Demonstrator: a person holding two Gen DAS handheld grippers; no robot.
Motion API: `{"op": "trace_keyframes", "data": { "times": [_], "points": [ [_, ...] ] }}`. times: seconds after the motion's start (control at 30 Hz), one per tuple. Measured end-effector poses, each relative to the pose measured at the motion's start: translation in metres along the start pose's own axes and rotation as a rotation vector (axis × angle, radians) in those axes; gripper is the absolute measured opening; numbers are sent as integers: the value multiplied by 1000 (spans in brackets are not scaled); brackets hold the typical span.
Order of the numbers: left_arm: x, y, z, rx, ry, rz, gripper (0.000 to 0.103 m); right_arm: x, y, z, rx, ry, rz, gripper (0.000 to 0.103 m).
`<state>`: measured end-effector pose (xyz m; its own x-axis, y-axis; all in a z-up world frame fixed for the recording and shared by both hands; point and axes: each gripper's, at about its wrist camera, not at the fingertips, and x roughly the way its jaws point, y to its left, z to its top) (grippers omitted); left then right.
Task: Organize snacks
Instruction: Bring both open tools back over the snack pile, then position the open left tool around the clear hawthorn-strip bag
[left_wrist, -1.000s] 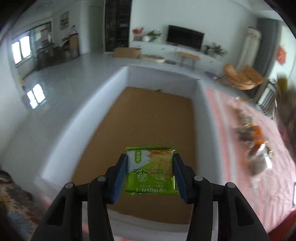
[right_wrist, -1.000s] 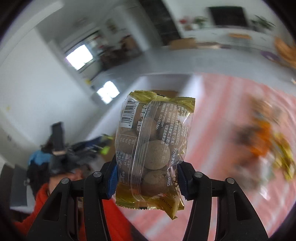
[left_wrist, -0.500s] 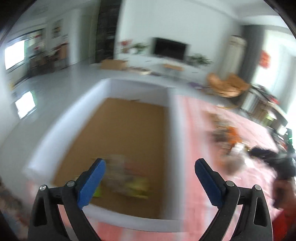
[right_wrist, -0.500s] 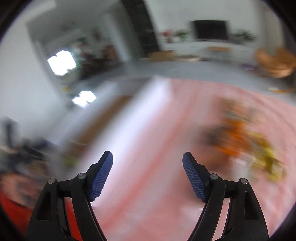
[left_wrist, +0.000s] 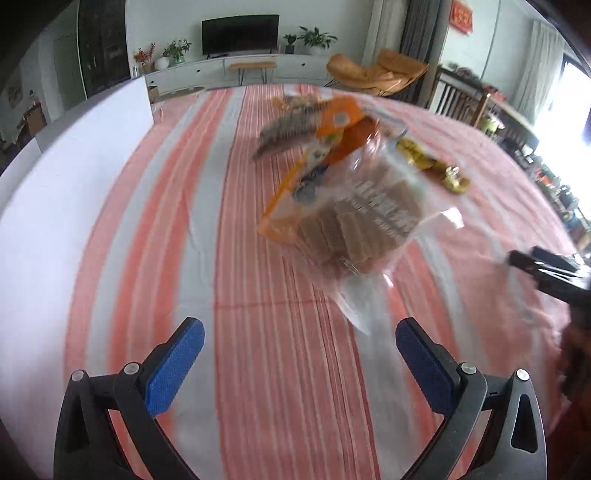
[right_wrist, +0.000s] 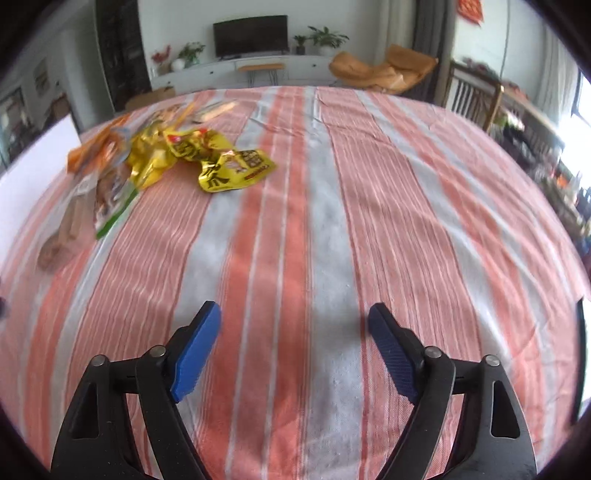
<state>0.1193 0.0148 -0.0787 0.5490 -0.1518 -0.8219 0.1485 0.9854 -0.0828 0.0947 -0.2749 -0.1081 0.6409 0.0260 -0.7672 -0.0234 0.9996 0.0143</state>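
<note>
Left wrist view is showing a clear packet of brown wafer biscuits (left_wrist: 354, 225) lying on the striped cloth (left_wrist: 258, 350), ahead of the left gripper (left_wrist: 299, 349) and slightly to its right, not touching the fingers. Behind it, an orange-trimmed packet (left_wrist: 332, 125) and a blurred grey-brown packet (left_wrist: 288, 129) are sitting in a loose heap; small yellow wrappers (left_wrist: 432, 162) are lying just beside them on the right. Details of the heap are motion-blurred. Left gripper jaws are standing wide apart, holding nothing, blue pads (left_wrist: 173, 365) hovering over bare cloth. A white box wall (left_wrist: 74, 177) is running along the left edge of the cloth.

Right wrist view is showing the same snack pile from the other side, at far left: yellow packets (right_wrist: 221, 162) lying crumpled, an orange packet (right_wrist: 96, 147) and a green-edged packet (right_wrist: 110, 199) beside them. Right gripper (right_wrist: 295, 321) jaws are likewise spread wide, gripping nothing, over bare cloth well apart from the pile.

In the left view the right gripper is appearing as a blurred dark shape at the right edge.
</note>
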Motion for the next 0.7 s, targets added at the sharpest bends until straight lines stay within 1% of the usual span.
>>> {"op": "trace_keyframes", "data": {
  "times": [0.07, 0.13, 0.2, 0.27, 0.43, 0.7],
  "points": [
    [17, -5, 4, 11, 17, 14, 103, 1, -4, 6, -10, 8, -4, 90],
    [26, -12, 10, 46, 7, 42, 103, 0, -5, 7, -10, 13, 2, 94],
    [37, -18, 18, 80, 7, 36, 103, 5, 2, 12, -10, 15, 1, 94],
    [43, -21, 27, 91, -3, 27, 103, 2, 7, 11, -10, 15, 1, 94],
    [50, -18, 49, 98, -14, 20, 103, 2, 7, 12, -9, 15, 2, 95],
    [47, -15, 52, 88, -16, 29, 103, 0, 7, 11, -9, 16, 2, 96]
  ]
}}
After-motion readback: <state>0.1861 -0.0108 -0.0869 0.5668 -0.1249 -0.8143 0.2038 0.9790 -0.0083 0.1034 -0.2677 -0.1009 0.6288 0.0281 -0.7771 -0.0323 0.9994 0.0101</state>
